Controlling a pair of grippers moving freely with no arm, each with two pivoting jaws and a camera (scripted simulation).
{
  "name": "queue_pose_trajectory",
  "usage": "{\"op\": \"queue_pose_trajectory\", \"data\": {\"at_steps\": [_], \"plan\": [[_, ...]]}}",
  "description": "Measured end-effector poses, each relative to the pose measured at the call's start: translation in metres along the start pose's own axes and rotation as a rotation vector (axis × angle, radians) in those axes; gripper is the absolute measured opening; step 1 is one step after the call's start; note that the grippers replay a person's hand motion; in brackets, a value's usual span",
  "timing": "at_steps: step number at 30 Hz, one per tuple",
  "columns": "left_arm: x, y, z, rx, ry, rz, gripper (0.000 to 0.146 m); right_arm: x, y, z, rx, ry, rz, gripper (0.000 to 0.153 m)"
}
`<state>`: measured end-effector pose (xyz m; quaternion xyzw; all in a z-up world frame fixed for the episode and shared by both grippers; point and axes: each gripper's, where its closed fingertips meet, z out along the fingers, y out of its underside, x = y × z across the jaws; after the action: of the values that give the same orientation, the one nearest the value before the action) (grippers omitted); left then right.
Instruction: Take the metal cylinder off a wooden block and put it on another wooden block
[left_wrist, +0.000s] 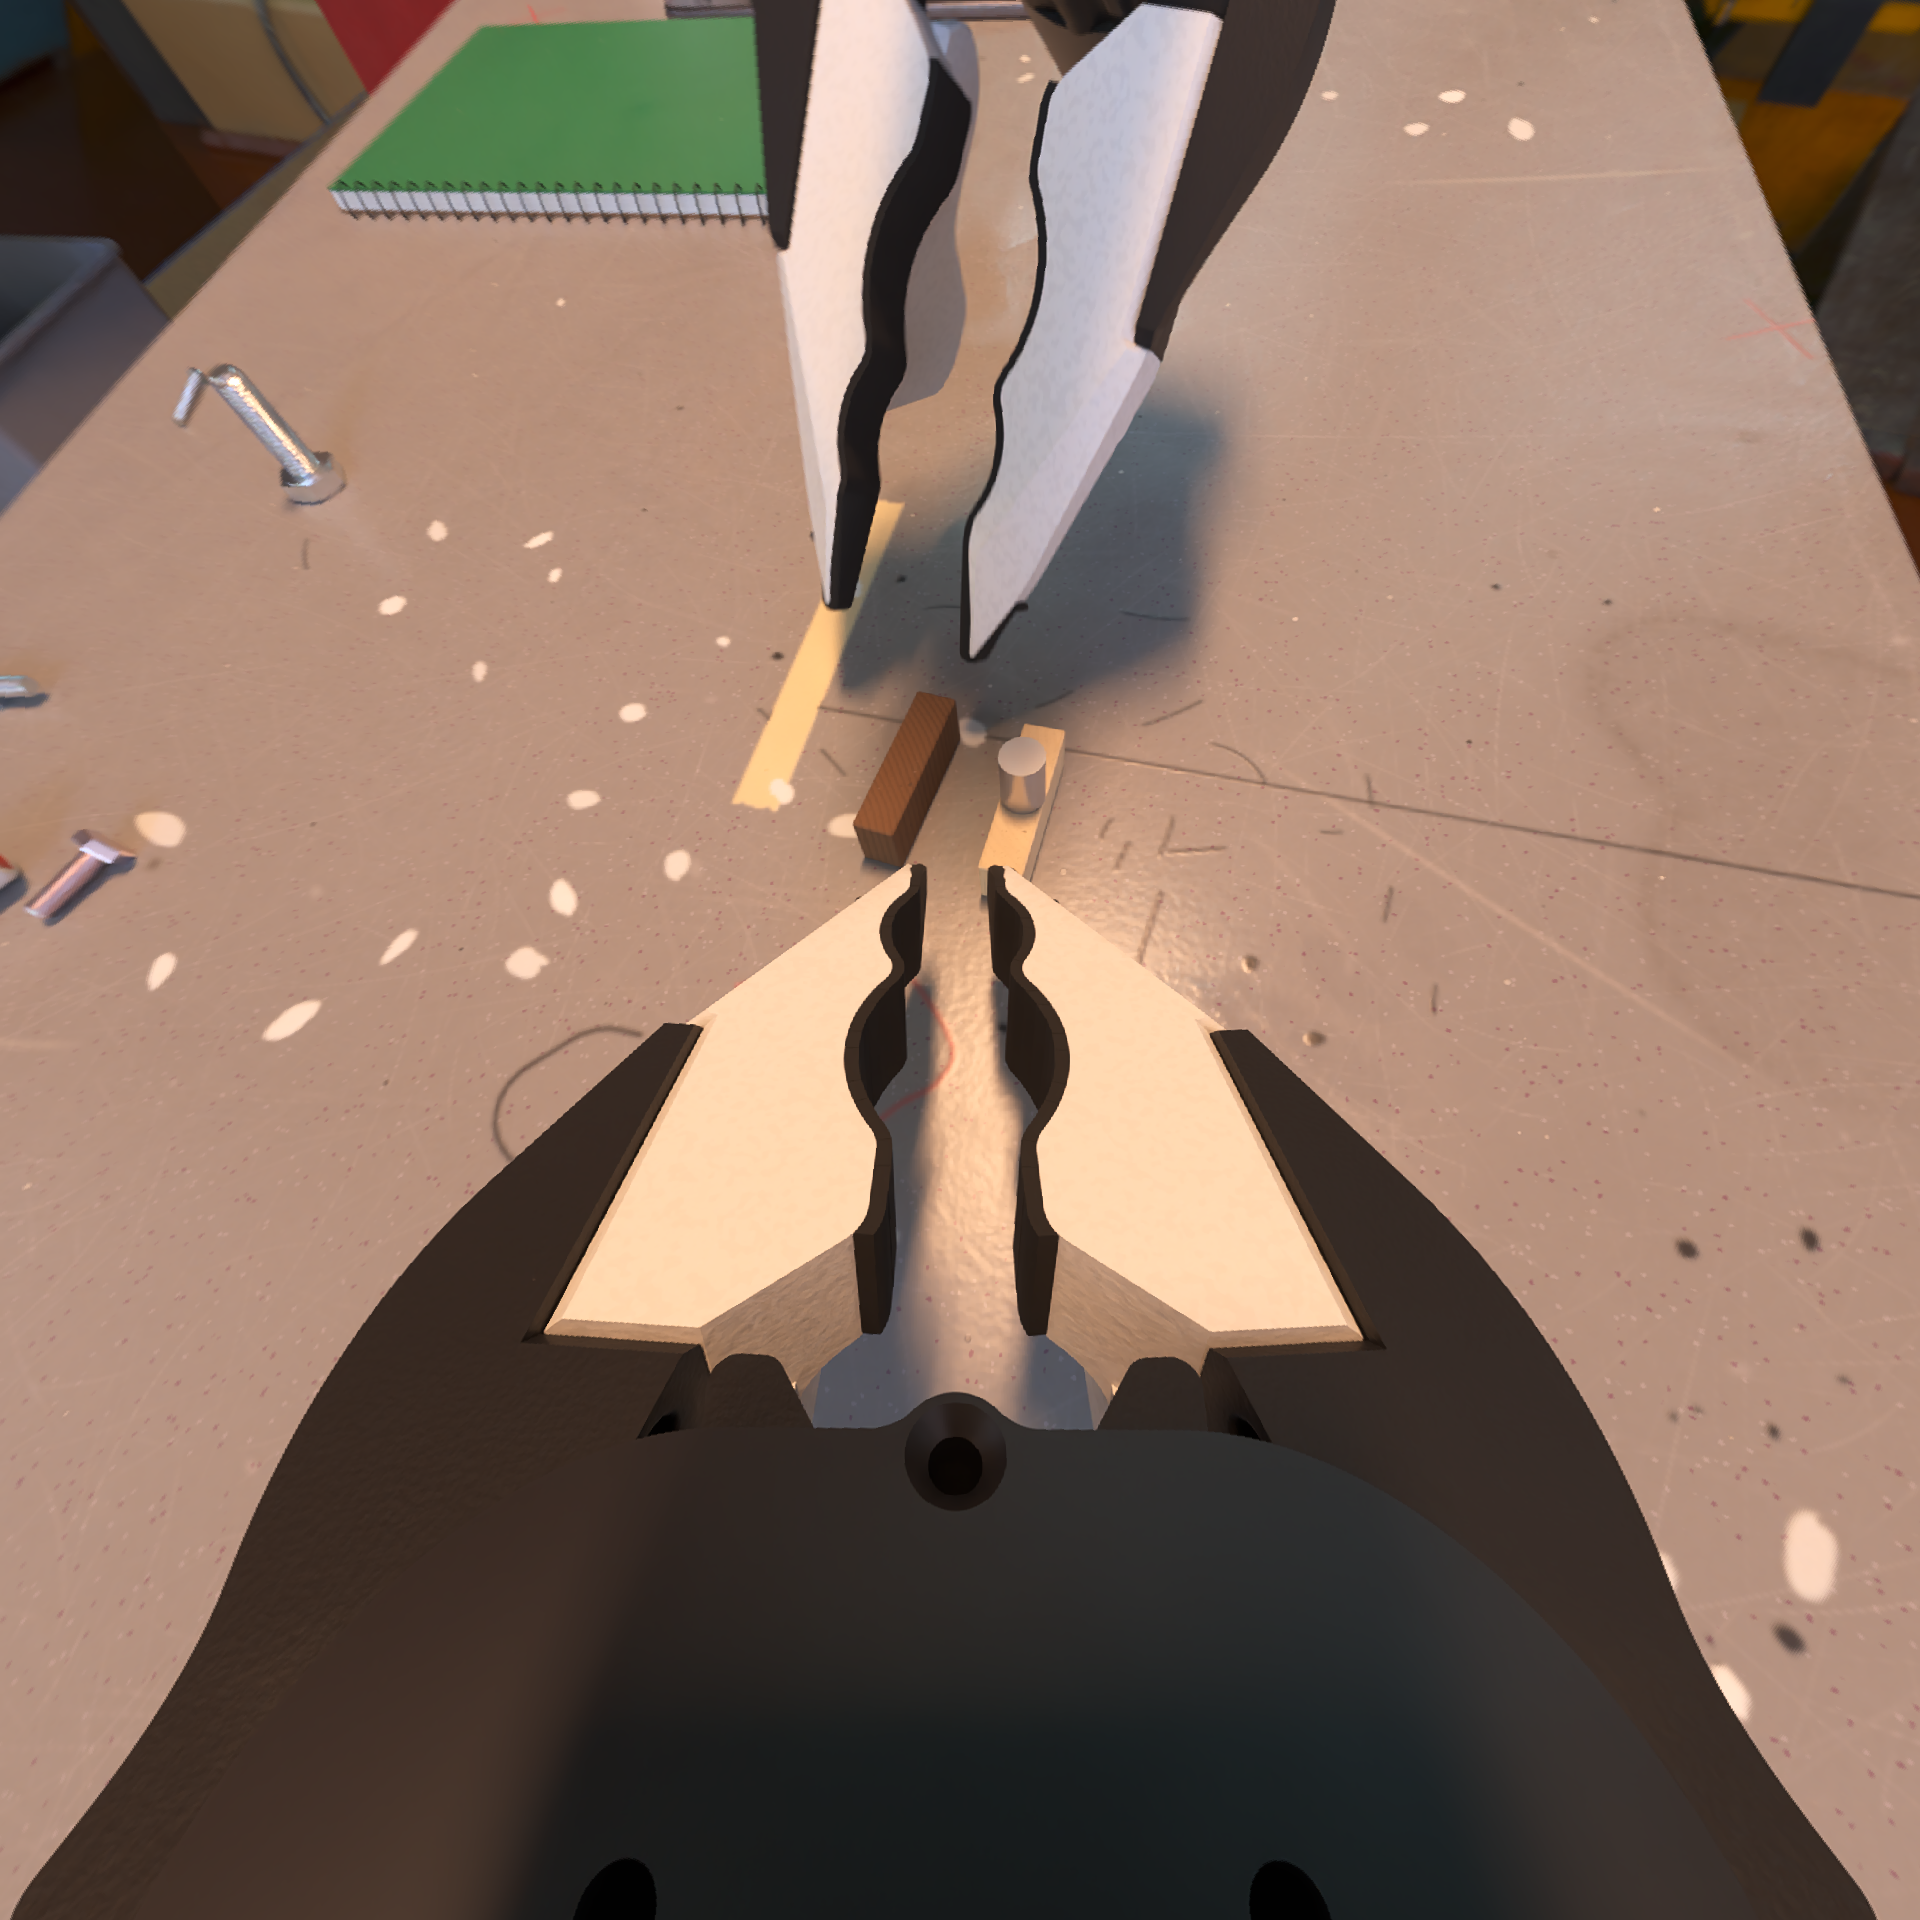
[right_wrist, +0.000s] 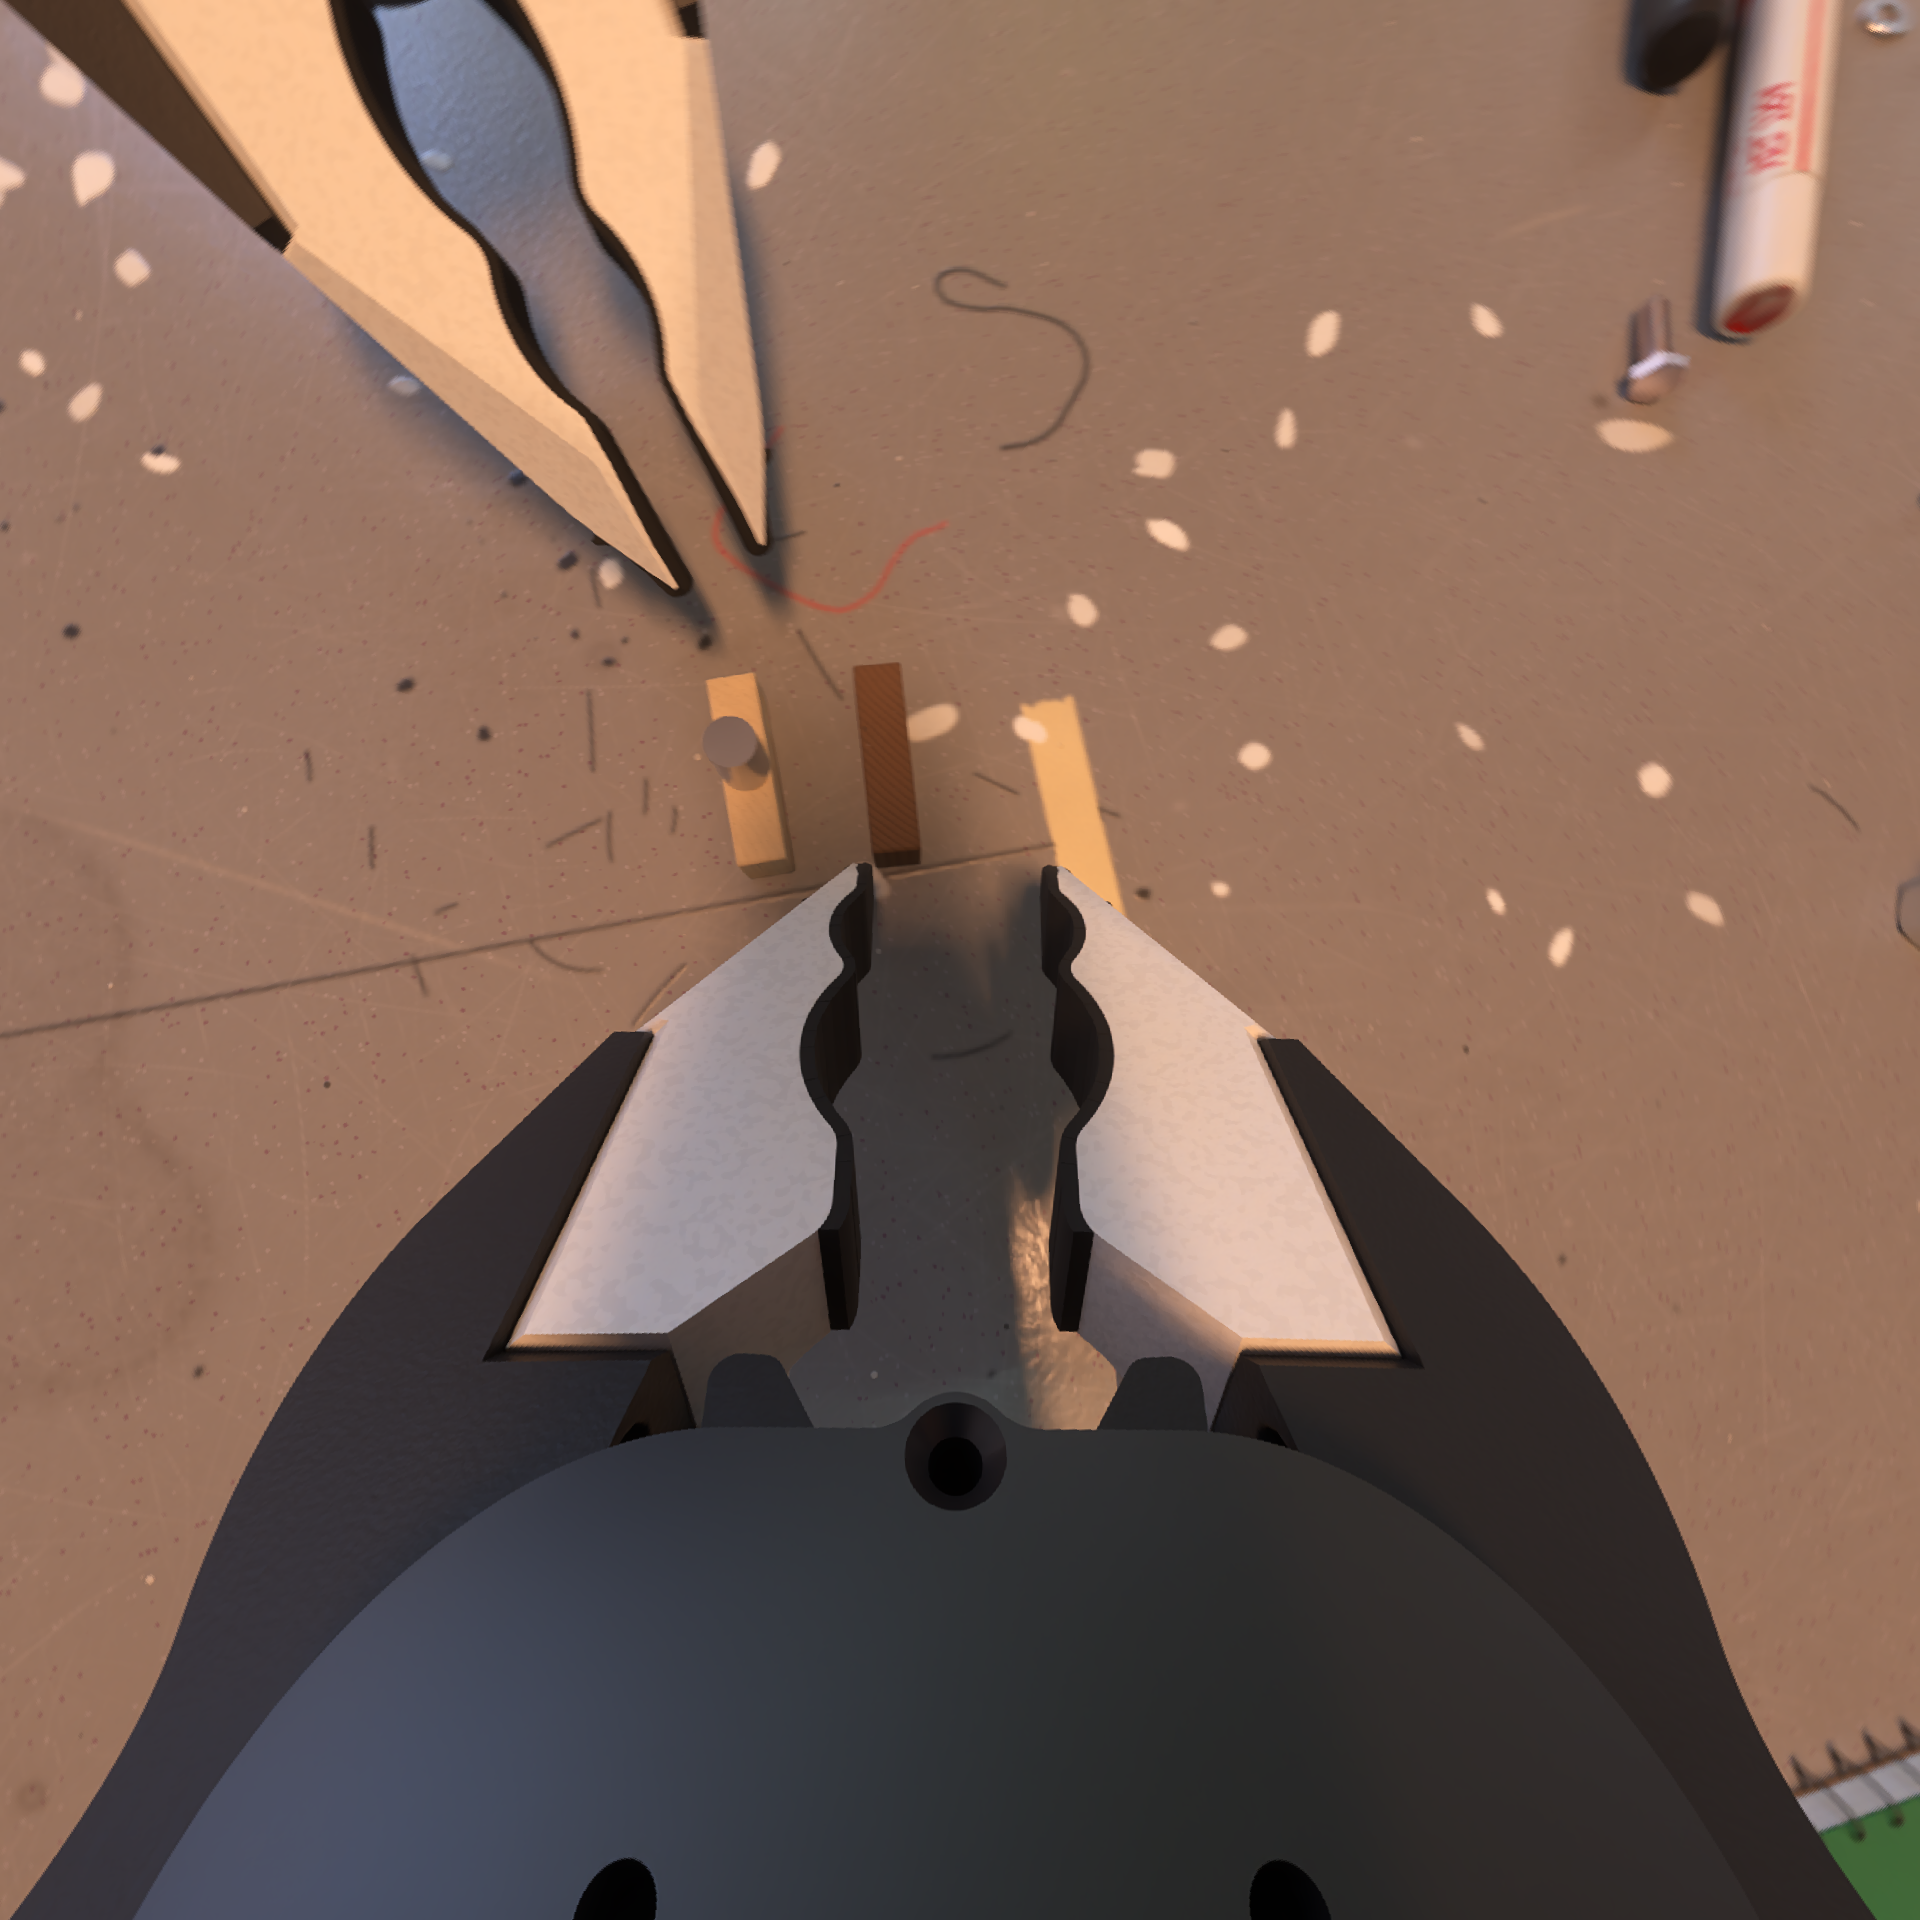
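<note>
A small metal cylinder (left_wrist: 1020, 774) stands upright on a pale wooden block (left_wrist: 1023, 826). A dark brown wooden block (left_wrist: 906, 779) lies just left of it, apart from it. My left gripper (left_wrist: 956, 878) is empty, jaws narrowly open, just short of the two blocks. My right gripper (left_wrist: 909, 623) hangs beyond the blocks, open and empty. In the right wrist view the cylinder (right_wrist: 732, 748) is on the pale block (right_wrist: 756, 821), and the dark block (right_wrist: 886, 769) is to its right. The right gripper (right_wrist: 956, 878) is near the dark block's end. The left gripper (right_wrist: 717, 566) is opposite it.
A green spiral notebook (left_wrist: 561, 125) lies at the far left of the bench. Bolts (left_wrist: 270, 436) (left_wrist: 73, 873) lie on the left side. A yellow tape strip (left_wrist: 821, 665) is stuck beside the blocks. A red and white marker (right_wrist: 1766, 166) and a bolt (right_wrist: 1652, 353) lie at the far right.
</note>
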<state>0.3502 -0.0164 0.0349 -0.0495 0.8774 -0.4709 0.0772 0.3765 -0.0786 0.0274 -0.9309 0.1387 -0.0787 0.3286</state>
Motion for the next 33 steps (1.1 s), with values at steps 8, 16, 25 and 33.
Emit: {"op": "queue_pose_trajectory", "data": {"at_steps": [8, 16, 25, 33], "plan": [[0.005, 0.007, 0.005, -0.054, 0.033, 0.062, 0.016, -0.028, -0.012, 0.011, -0.028, -0.164, -0.079, 0.04], [0.001, 0.009, 0.004, -0.055, 0.018, 0.073, 0.013, -0.045, -0.017, 0.021, -0.041, -0.171, -0.116, 0.036], [-0.005, 0.013, 0.001, -0.057, -0.02, 0.099, 0.011, -0.014, -0.023, 0.012, -0.029, -0.127, -0.081, 0.01], [-0.007, 0.015, -0.002, -0.054, -0.033, 0.11, 0.01, -0.013, -0.017, 0.019, -0.06, -0.142, -0.055, 0.01]]}}
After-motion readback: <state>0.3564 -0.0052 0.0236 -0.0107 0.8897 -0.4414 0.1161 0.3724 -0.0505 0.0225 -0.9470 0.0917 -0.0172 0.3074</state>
